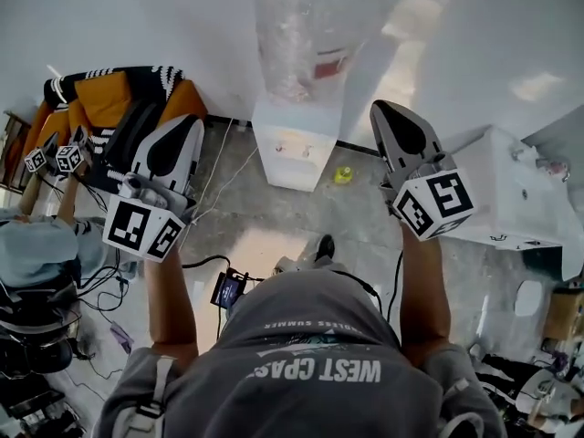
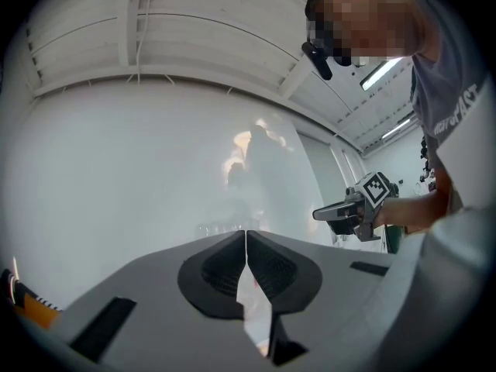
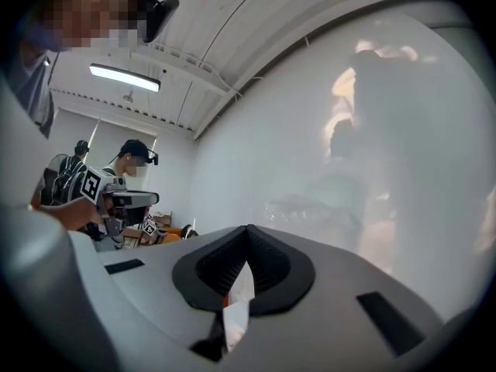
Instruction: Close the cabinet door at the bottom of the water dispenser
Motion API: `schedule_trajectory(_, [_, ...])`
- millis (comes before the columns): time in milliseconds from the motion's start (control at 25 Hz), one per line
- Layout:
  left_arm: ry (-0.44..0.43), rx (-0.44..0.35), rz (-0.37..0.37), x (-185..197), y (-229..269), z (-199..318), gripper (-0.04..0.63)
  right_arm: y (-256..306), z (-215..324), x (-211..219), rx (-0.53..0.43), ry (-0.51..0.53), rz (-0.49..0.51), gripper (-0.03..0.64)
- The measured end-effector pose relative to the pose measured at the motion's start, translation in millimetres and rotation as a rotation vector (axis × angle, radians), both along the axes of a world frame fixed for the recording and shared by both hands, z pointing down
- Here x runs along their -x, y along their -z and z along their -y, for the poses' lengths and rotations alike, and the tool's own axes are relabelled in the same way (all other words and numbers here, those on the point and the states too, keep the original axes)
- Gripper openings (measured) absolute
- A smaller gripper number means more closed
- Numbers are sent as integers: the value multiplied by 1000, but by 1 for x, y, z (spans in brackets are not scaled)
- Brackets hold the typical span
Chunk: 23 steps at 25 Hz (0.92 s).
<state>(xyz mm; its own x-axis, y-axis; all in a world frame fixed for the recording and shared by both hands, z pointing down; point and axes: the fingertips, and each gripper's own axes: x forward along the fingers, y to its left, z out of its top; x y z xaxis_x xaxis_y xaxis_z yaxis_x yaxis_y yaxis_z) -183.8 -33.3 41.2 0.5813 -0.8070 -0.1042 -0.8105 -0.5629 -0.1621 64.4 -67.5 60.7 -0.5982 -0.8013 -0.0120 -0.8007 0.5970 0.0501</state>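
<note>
The white water dispenser (image 1: pixel 294 149) stands against the wall straight ahead, with a clear bottle (image 1: pixel 301 35) on top. From this steep angle its bottom cabinet door is hidden. My left gripper (image 1: pixel 190 122) is held up to the left of the dispenser, shut and empty. My right gripper (image 1: pixel 380 108) is raised to its right, also shut with nothing in it. In the left gripper view the jaws (image 2: pixel 246 235) meet in front of a bare white wall, and the right gripper (image 2: pixel 349 211) shows beside them. The right gripper view shows its jaws (image 3: pixel 248 229) pressed together.
A small yellow object (image 1: pixel 343 175) lies on the floor right of the dispenser. A white cabinet (image 1: pixel 511 199) stands at the right. An orange and black seat (image 1: pixel 109 99) and another person's grippers (image 1: pixel 55 158) are at the left. Cables (image 1: pixel 219 181) cross the floor.
</note>
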Motion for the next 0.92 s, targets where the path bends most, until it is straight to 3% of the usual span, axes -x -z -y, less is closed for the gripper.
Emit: schedule_trajectory(920, [-10,24,-14,0,-18,-31,21,-8,-35,-1,19,-5,-41,28])
